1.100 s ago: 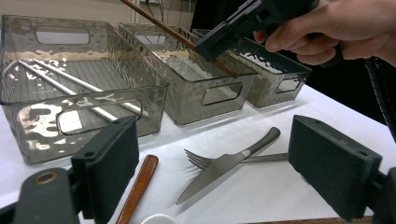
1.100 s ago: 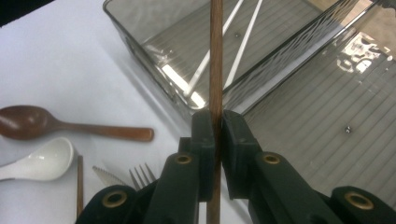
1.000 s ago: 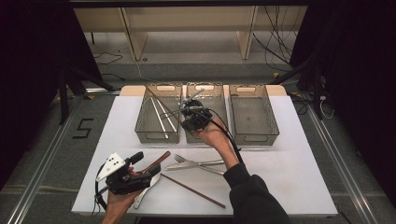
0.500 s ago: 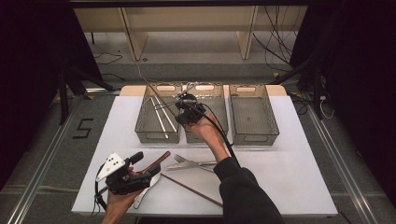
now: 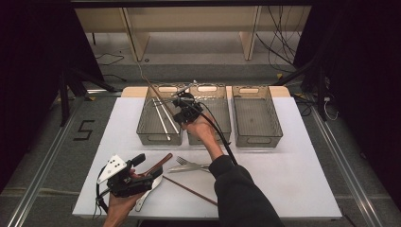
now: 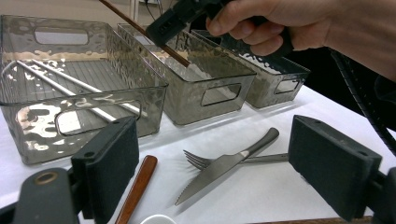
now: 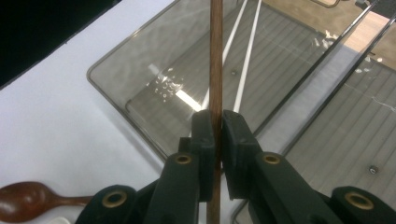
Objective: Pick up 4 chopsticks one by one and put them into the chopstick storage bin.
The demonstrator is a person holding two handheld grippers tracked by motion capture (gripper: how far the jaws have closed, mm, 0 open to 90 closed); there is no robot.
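The right hand-held gripper (image 7: 217, 140) is clamped tight on a brown wooden chopstick (image 7: 215, 70), holding it above the left bin (image 5: 160, 118), where two pale chopsticks (image 5: 163, 117) lie. The left hand-held gripper (image 6: 215, 172) rests low over the counter (image 5: 293, 179) with its jaws wide apart and nothing between them, a knife (image 6: 219, 170) and fork (image 6: 205, 161) just beyond.

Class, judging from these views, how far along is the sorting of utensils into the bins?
Done: two pale chopsticks lie in the left bin. In hand: the right gripper clamps a brown chopstick above that bin. Left: fork, knife, wooden spoon and another brown chopstick remain on the table.
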